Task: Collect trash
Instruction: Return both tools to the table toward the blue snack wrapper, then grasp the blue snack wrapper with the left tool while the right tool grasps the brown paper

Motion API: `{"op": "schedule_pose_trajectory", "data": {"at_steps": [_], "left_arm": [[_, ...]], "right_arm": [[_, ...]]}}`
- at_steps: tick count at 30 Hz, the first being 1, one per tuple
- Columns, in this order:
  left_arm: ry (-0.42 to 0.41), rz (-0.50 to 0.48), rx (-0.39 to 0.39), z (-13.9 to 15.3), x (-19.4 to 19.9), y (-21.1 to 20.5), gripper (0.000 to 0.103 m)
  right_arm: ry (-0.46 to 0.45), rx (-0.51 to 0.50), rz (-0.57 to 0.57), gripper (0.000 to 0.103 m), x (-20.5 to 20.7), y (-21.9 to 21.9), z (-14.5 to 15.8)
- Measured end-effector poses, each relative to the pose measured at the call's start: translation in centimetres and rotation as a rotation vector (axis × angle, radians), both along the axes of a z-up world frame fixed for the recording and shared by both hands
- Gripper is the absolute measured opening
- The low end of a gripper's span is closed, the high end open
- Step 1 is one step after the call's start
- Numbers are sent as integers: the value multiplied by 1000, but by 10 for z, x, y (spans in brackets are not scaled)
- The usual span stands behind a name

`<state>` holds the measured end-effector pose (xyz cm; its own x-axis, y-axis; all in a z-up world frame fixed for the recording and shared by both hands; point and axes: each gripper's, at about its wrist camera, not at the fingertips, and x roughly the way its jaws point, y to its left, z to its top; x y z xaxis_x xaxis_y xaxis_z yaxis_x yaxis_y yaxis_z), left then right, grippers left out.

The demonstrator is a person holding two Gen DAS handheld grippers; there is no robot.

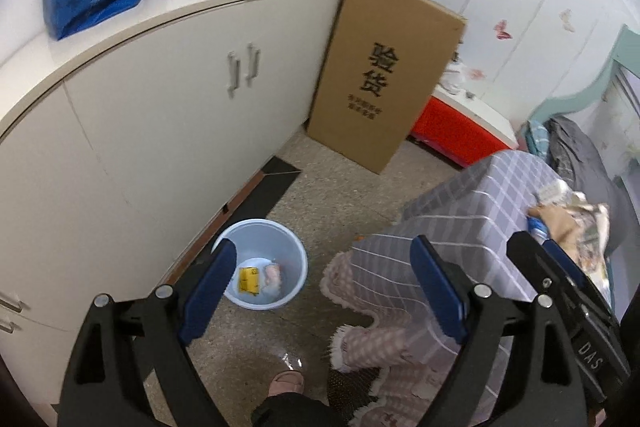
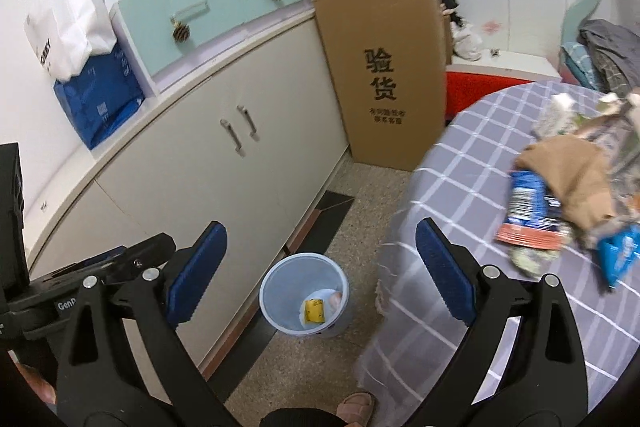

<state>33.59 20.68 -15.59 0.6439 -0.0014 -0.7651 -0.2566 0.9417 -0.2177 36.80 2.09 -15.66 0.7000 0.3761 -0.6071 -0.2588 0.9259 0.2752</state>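
A pale blue bin (image 1: 262, 263) stands on the floor by the cabinet; it holds a yellow packet (image 1: 249, 280) and a pale wrapper. It also shows in the right wrist view (image 2: 304, 293). A heap of trash lies on the checked table (image 2: 480, 155): a blue snack packet (image 2: 528, 203), brown paper (image 2: 576, 179) and other wrappers. My left gripper (image 1: 324, 267) is open and empty, above the floor between bin and table. My right gripper (image 2: 320, 247) is open and empty, above the bin, left of the heap. The trash heap (image 1: 572, 223) shows in the left view behind the right gripper.
White cabinets (image 2: 224, 155) run along the left. A tall cardboard box (image 2: 388, 75) leans at the cabinet's far end, with a red crate (image 1: 452, 127) beside it. A person's slippered foot (image 2: 356, 405) stands on the floor near the bin. A bed lies at the far right.
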Motion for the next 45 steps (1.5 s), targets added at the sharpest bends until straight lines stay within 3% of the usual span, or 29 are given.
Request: {"op": "schedule_pose_trajectory", "data": {"at_steps": [9,17,19,29,30,31,32,34,40,45], "left_arm": [[-25,-150,14,18,-4,-85,87],[-16,-212,39,20,13,-135,87],[-9,-214,40,18,20,-140,87],[42,-231,45,1,51,-154,87],[46,-234,43,0,53,-156,87],[51,-240,41,-2,57,-159,87],[53,-243,39,-3,59,-161,87],[57,-259,37,-5,66,-169,87],[71,-332,30,-17,87,-206,87],[90,-410,43,-32,105,-244,87]], "right_arm": [[-24,16,-120,94,-28,-87,14],[27,-56,-157,92,-11,-154,9],[43,-85,-154,84,-2,-162,5],[83,-265,-139,65,43,-162,-22],[92,-275,-134,52,48,-162,-25],[107,-269,-115,14,52,-163,-28],[120,-260,-102,7,55,-165,-31],[122,-245,-95,7,56,-169,-31],[-2,-180,-185,6,38,-204,-4],[-25,-157,-204,6,33,-219,5]]}}
